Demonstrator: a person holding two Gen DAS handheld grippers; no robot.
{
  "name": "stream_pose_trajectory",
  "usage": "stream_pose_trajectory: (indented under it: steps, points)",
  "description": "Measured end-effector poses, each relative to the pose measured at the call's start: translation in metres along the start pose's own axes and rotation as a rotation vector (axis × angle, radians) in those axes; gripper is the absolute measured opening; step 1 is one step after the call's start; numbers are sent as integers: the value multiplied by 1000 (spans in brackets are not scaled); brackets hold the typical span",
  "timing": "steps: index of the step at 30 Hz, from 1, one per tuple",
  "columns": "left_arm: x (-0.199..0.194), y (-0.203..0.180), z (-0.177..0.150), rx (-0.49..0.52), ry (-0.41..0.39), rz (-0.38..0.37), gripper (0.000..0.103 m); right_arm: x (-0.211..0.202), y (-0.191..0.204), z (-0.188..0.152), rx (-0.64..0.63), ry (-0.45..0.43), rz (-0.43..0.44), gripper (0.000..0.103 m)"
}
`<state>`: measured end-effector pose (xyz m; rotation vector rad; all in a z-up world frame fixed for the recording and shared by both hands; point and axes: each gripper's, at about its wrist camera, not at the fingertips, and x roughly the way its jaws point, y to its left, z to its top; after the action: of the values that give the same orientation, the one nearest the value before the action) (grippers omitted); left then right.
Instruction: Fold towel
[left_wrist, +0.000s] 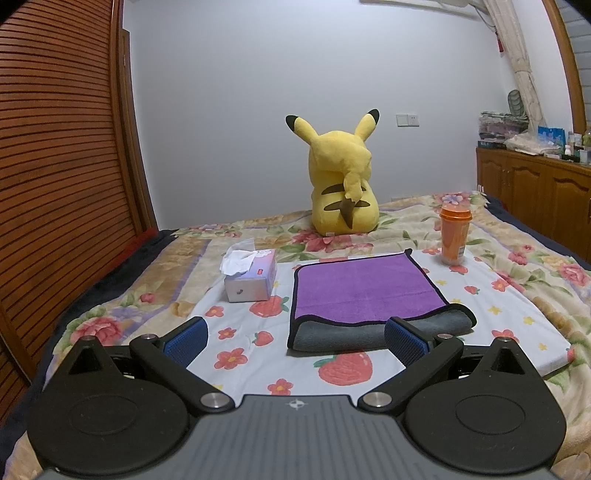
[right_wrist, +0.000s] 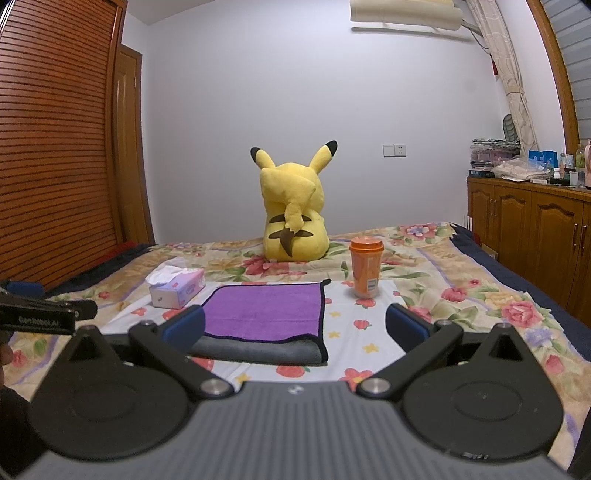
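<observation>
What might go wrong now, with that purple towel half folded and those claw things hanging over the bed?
1. The orange cup stands upright just beyond the towel's far right corner; a swinging right gripper might topple it.
2. The tissue box sits close to the towel's left edge, so the left gripper may bump it.
3. The near fold looks thick and rounded; pinching only one layer could undo it.

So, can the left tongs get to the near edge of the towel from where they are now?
Probably yes. The left tongs are open, and the towel lies just ahead with its near edge between the fingers; nothing stands in the way.
</observation>
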<state>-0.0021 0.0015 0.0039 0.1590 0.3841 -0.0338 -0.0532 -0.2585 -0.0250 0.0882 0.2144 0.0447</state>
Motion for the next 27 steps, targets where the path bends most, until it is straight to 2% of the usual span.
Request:
stream_pose_trajectory:
  steps: [27]
  points:
    - [0, -2, -3, 3, 0, -2, 103, 1, -1, -1, 2, 2, 0, 103]
